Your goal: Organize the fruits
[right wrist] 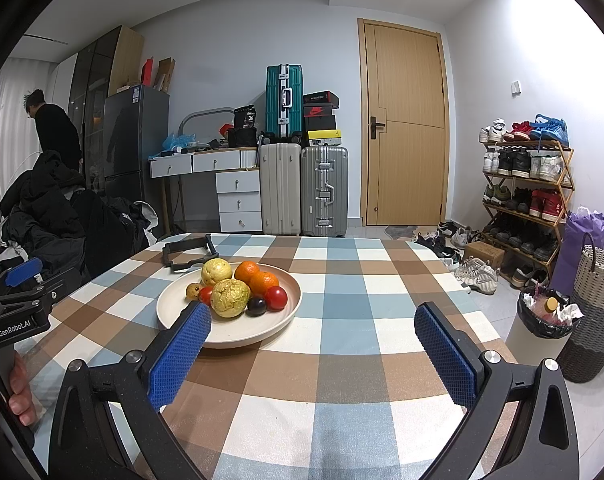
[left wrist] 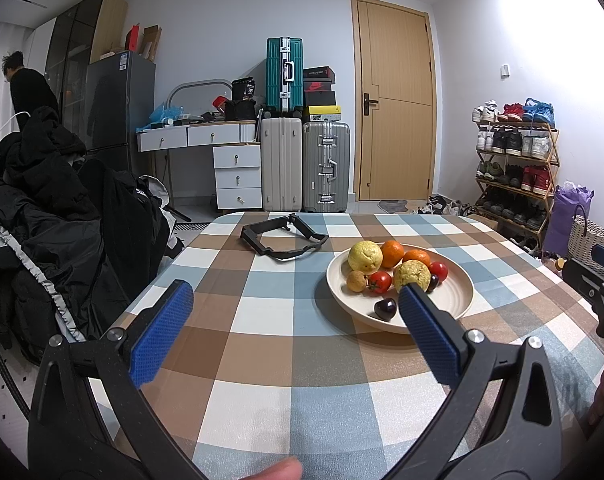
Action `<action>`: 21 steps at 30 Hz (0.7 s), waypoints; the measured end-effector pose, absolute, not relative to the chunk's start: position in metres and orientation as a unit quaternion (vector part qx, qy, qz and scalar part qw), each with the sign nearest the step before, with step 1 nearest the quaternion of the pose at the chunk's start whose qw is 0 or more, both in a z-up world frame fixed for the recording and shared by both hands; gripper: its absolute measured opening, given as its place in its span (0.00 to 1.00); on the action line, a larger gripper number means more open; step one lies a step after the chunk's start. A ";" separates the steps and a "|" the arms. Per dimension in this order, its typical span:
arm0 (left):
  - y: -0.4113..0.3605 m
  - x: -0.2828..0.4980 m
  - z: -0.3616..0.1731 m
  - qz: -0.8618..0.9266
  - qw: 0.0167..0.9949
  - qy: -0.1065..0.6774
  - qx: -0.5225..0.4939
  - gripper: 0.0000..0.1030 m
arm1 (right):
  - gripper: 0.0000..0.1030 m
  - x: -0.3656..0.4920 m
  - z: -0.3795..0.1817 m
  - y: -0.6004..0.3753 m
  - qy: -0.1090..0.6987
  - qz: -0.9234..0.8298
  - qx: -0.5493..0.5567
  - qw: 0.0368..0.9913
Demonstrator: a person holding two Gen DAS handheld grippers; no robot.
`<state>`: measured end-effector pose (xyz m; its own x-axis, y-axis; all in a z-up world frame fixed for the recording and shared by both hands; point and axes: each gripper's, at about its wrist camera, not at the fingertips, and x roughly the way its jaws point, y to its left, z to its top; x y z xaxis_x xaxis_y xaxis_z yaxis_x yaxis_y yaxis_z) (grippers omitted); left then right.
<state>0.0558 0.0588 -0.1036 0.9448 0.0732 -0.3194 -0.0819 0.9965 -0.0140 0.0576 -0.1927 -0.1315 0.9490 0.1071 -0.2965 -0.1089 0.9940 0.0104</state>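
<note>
1. Left wrist view: left gripper [left wrist: 295, 300] stands wide open above the checked tablecloth [left wrist: 261, 344], with nothing between its blue pads [left wrist: 161, 332].
2. Its right-hand pad overlaps the near edge of the cream plate [left wrist: 460, 284] in the picture; contact cannot be confirmed.
3. Plate sits on the right half of the table, carrying all the fruit: 2 yellow citrus fruits [left wrist: 365, 256], 2 oranges [left wrist: 392, 253], 2 tomatoes [left wrist: 380, 282], 1 small brown fruit [left wrist: 356, 281] and 2 dark plums [left wrist: 385, 309].
4. One plum lies apart at the near side of the plate; the rest are clustered at the far side.
5. Black plastic frame [left wrist: 283, 237] lies flat on the cloth beyond the plate, to its left, not touching it.
6. Right gripper [left wrist: 594, 280] shows at the right edge; its opening cannot be judged here.
7. Right wrist view: right gripper [right wrist: 312, 322] is likewise spread wide and holds nothing.
8. Plate [right wrist: 289, 300] lies left of centre, its near rim partly hidden behind the left-hand pad [right wrist: 179, 356].
9. Left gripper [right wrist: 19, 280] appears at the left edge, gripped by a hand [right wrist: 19, 386].
10. Background: suitcases [right wrist: 304, 188], wooden door [right wrist: 406, 124], shoe rack [right wrist: 526, 196] and a person in black [right wrist: 57, 132] at the far left.
</note>
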 end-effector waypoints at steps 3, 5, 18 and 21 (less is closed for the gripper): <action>0.058 0.052 -0.101 0.039 0.986 0.162 -0.013 0.99 | 1.00 0.057 -0.132 -0.193 0.150 0.055 -0.003 0.987; 0.058 0.052 -0.101 0.039 0.986 0.162 -0.013 0.99 | 1.00 0.057 -0.132 -0.194 0.150 0.055 -0.003 0.987; 0.058 0.053 -0.101 0.039 0.986 0.161 -0.013 0.99 | 1.00 0.057 -0.132 -0.193 0.150 0.055 -0.003 0.987; 0.059 0.056 -0.104 0.039 0.986 0.161 -0.013 0.99 | 1.00 0.058 -0.132 -0.193 0.150 0.055 -0.003 0.987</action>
